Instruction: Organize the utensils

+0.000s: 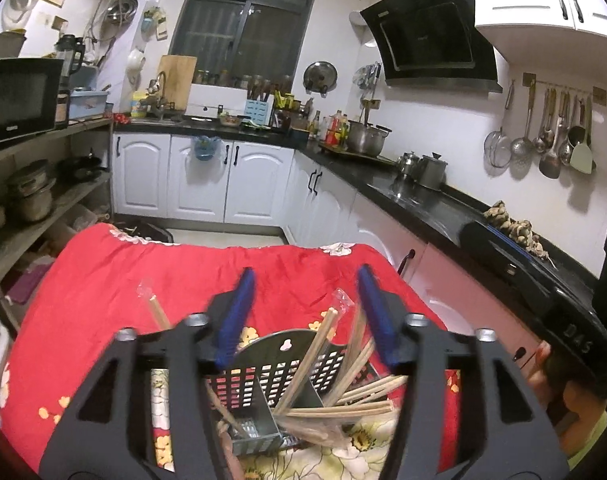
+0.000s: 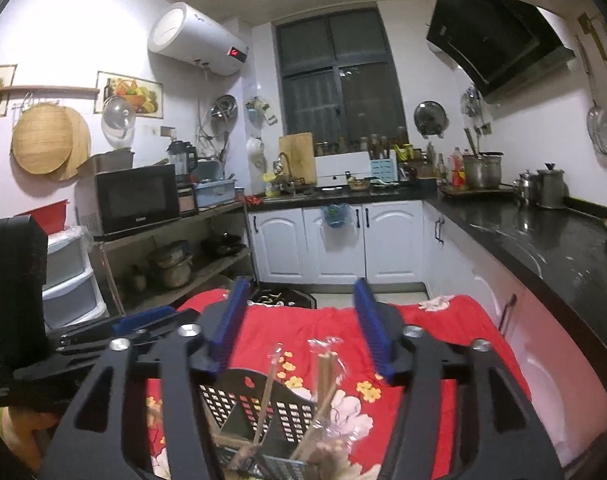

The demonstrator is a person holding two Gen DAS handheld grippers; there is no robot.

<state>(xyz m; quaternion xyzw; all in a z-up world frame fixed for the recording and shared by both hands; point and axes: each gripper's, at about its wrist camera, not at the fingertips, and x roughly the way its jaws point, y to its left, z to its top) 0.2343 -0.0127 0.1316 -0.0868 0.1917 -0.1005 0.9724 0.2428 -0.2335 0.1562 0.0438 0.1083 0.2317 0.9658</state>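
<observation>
Your left gripper has its 2 blue jaws standing well apart, and nothing is pinched between them: the pads are clear of everything. Just below and between them sits the utensil basket, a dark metal caddy with a perforated back wall and a divider, resting on the worktop under its red flowered cloth. The chopsticks are in that basket, a loose bundle of pale wooden sticks, several in clear plastic sleeves, leaning to the right and fanning across the right compartment; the tips of the tallest ones rise close beside your right-hand jaw in this view, but whether they touch it you cannot tell. 1 more wrapped stick pokes up on the left, outside the jaws. Your right gripper is likewise spread wide with no grip on anything. From its camera the utensil basket lies under the jaws, with the chopsticks standing up out of it, their plastic-wrapped tops reaching up between the 2 blue pads without meeting either one. Your left gripper shows at the left edge of that view, close alongside, held over the same red flowered cloth.
</observation>
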